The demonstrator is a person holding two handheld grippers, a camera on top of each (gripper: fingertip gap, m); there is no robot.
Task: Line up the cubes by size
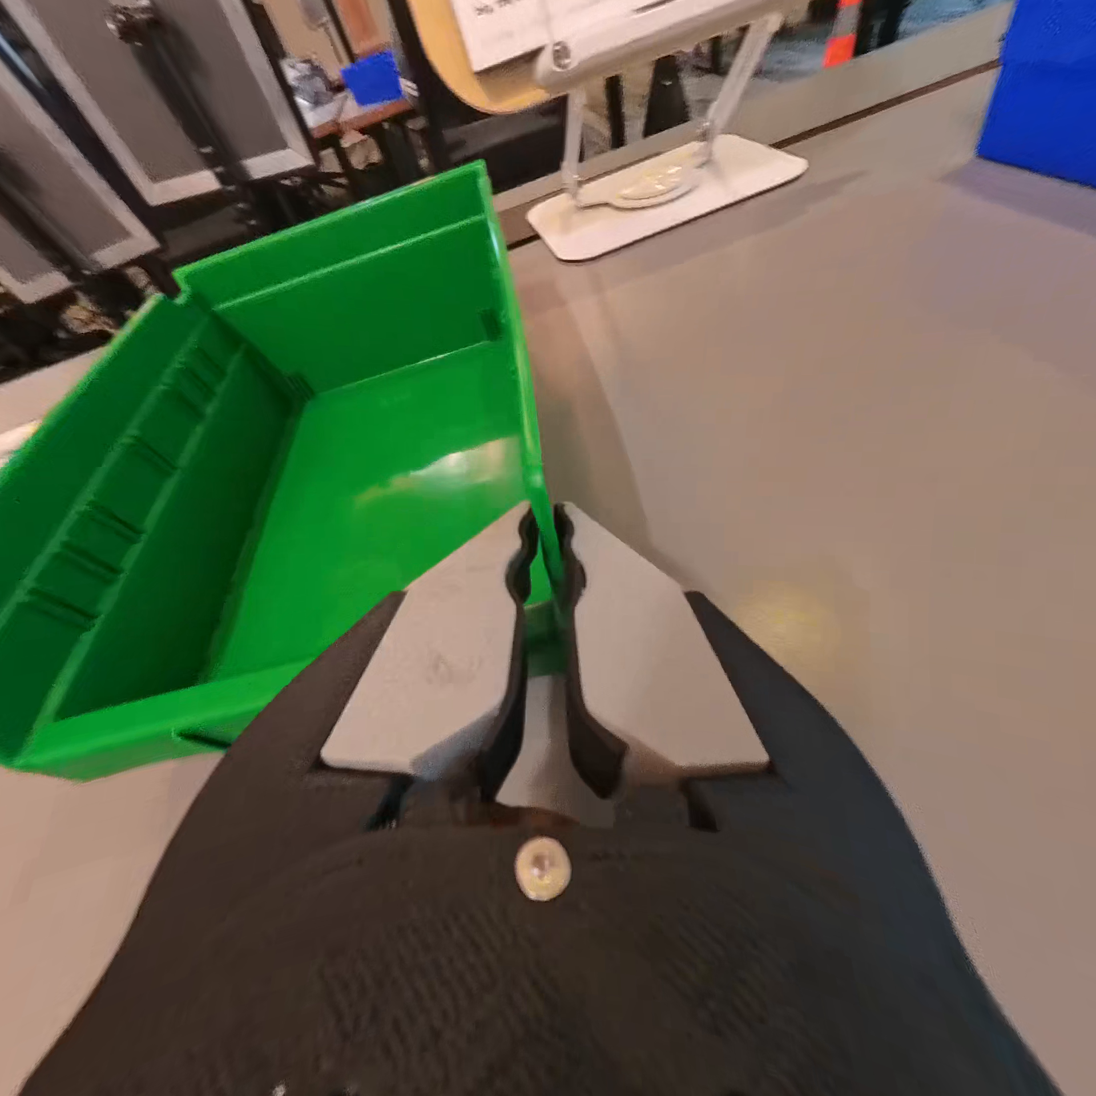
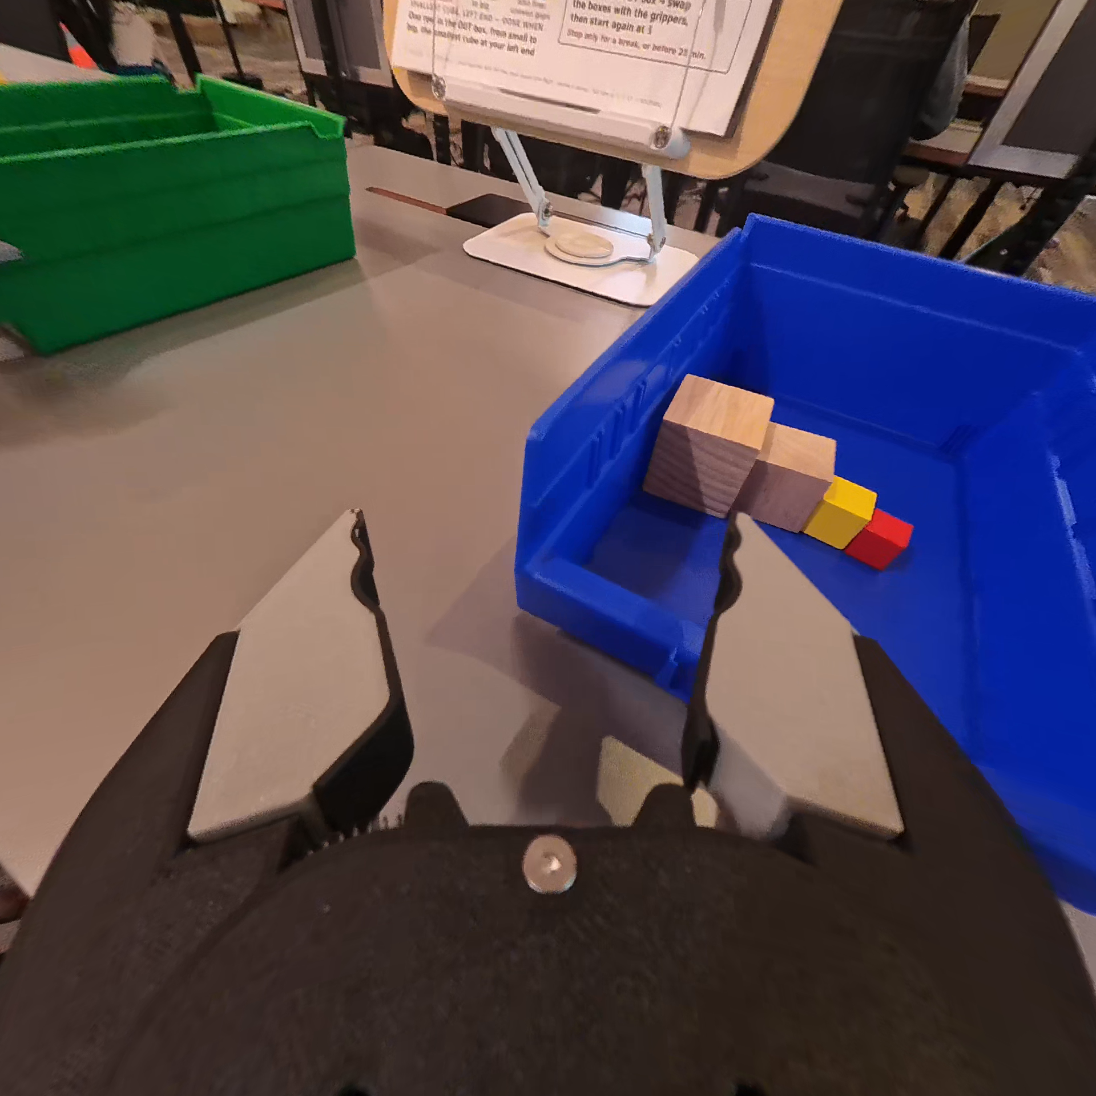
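Left gripper (image 1: pixel 547 516), jaws pinched on the right wall of the empty green bin (image 1: pixel 332 474), holds it tilted, probably to shift it. Right gripper (image 2: pixel 542 522) hovers wide open and empty beside the blue bin (image 2: pixel 569 474), where four cubes touch in a descending row: large wooden cube (image 2: pixel 709 445), smaller wooden cube (image 2: pixel 792 477), yellow cube (image 2: pixel 842 513), red cube (image 2: pixel 881 537); ordering appears complete

Lab or data-collection workspace. A plain grey worktable (image 2: pixel 296 445) is seen with a green plastic parts bin (image 2: pixel 178 207) and a blue parts bin (image 2: pixel 1008 593) set on it, plus a printed instruction sheet (image 2: pixel 563 47) clipped to a wooden board on a white stand (image 2: pixel 581 261). More framed tables and clutter are seen behind, blurred.
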